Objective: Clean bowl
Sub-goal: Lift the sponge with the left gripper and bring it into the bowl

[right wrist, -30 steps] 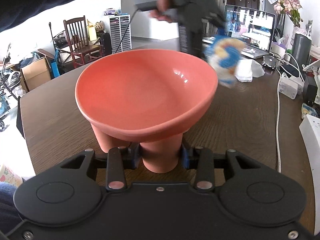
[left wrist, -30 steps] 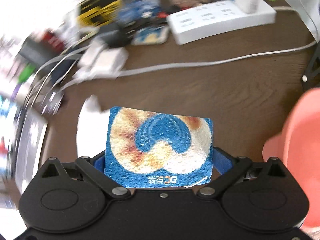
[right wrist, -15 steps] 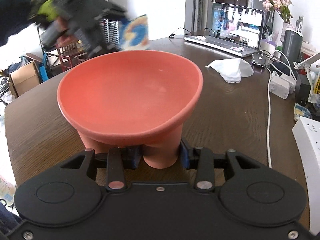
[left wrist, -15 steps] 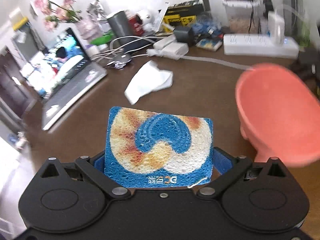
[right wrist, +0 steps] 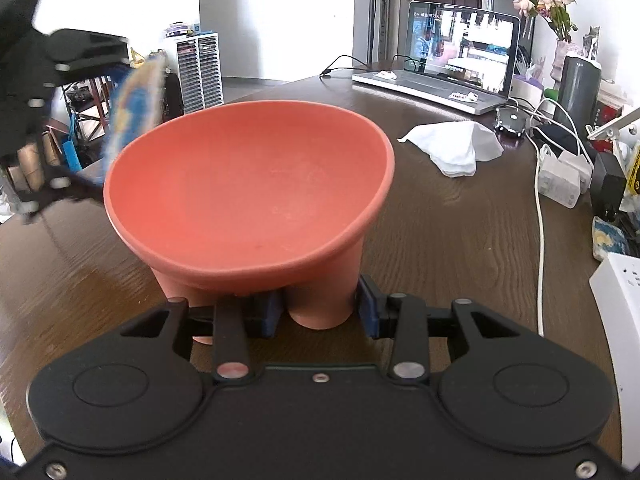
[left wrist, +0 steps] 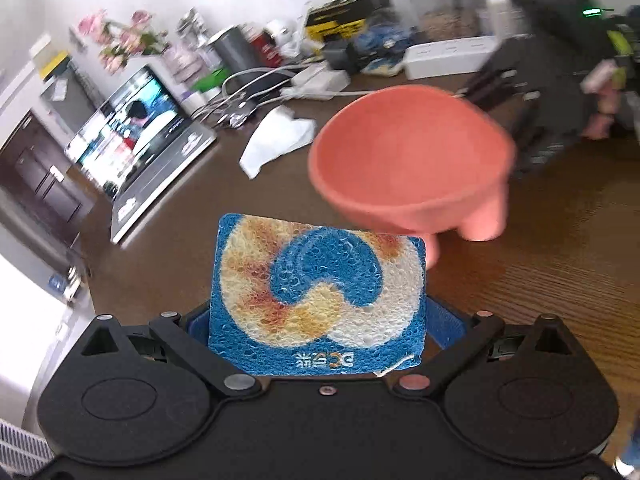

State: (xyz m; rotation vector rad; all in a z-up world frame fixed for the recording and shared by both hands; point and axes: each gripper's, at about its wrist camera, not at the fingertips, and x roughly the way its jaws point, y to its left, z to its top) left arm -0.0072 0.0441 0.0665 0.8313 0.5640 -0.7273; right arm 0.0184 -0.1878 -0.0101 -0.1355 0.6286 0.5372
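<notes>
A salmon-pink footed bowl is tilted toward the right wrist camera; my right gripper is shut on one of its feet. In the left wrist view the bowl is blurred, just ahead and right of the sponge. My left gripper is shut on a blue, white and orange sponge, held upright. In the right wrist view the sponge hangs blurred beside the bowl's left rim, apart from it.
The wooden table holds an open laptop, a crumpled white cloth, chargers and cables, a white power strip at the right edge and a flower vase.
My left gripper has swung with the sponge from the bowl's far right side round to its left rim. The bowl has tilted and shifted slightly in my right gripper.
</notes>
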